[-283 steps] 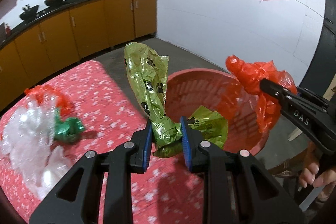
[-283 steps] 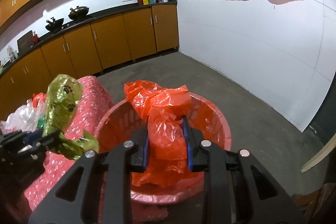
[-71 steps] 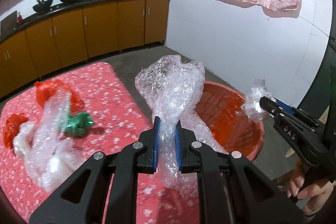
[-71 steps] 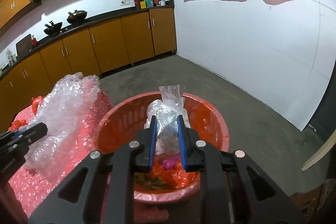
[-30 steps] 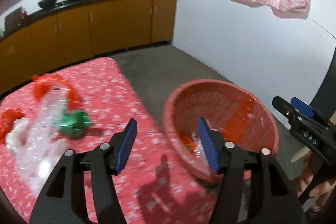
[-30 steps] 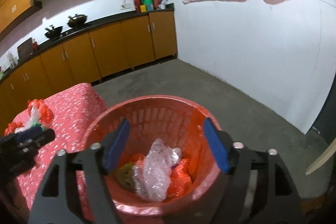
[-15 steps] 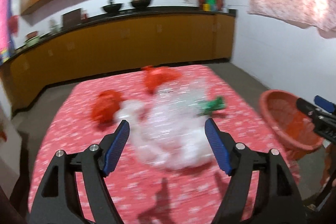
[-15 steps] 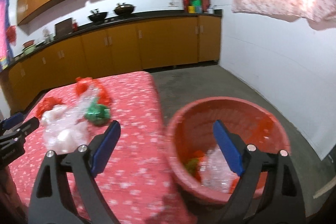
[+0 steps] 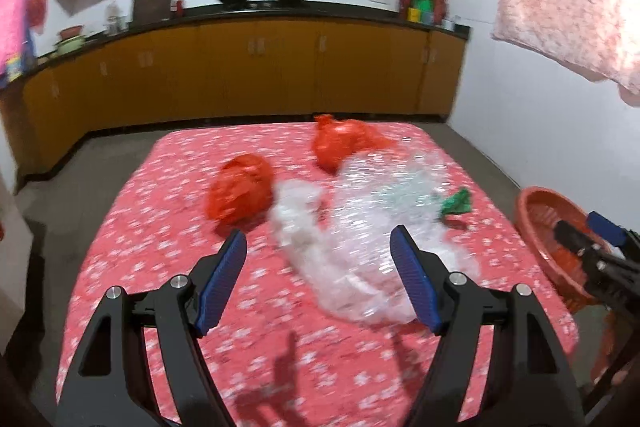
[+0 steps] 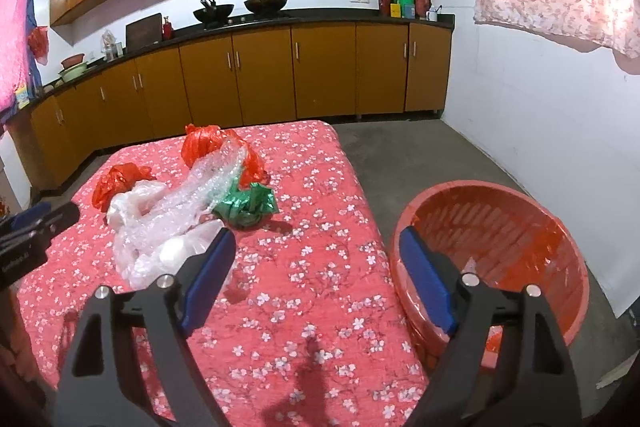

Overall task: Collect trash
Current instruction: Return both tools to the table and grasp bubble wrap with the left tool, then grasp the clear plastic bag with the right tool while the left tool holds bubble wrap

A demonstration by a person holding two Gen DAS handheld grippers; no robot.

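Now both grippers are empty: the left gripper (image 9: pixel 318 281) stands wide, the right gripper (image 10: pixel 316 277) is closing slightly; take the bubble wrap (image 9: pixel 376 227) mid-desk by a thick fold.

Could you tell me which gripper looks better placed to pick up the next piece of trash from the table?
Probably the left gripper: open and empty, it points straight at the bubble wrap. The right gripper, jaws closing on nothing, faces the gap between trash and basket.

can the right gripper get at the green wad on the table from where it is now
Probably yes. The right gripper is empty, its jaws closing slightly, and the green wad lies exposed ahead on the table, only bubble wrap touching its left side.
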